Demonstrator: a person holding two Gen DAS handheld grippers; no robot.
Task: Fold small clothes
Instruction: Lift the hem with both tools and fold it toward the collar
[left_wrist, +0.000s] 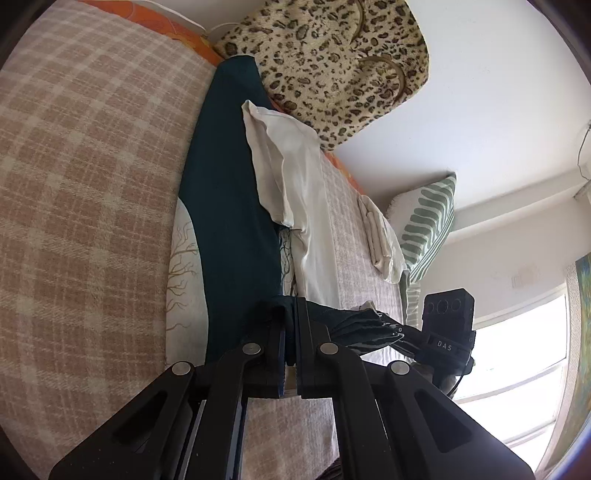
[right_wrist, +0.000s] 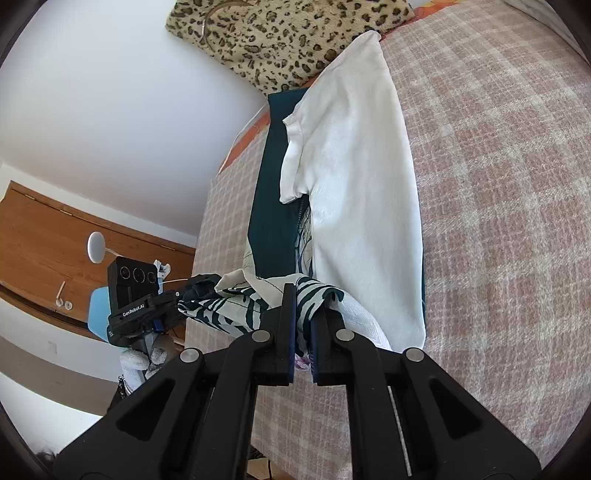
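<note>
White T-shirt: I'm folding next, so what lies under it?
The white T-shirt lies on a dark teal garment, itself on the checked blanket. How far the teal cloth extends beneath is hidden.

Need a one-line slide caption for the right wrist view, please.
Right gripper shut on the patterned cloth, with a white shirt lying over a dark green garment on the checked blanket.

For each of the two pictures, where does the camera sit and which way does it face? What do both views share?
Left wrist: on the left gripper, facing along its fingers, shut on the dark green garment; the right gripper shows.
Right wrist: on the right gripper, shut on the same garment's patterned edge; the left gripper's camera block shows.
Shared: white t-shirt, checked bed cover, leopard-print cushion.
</note>
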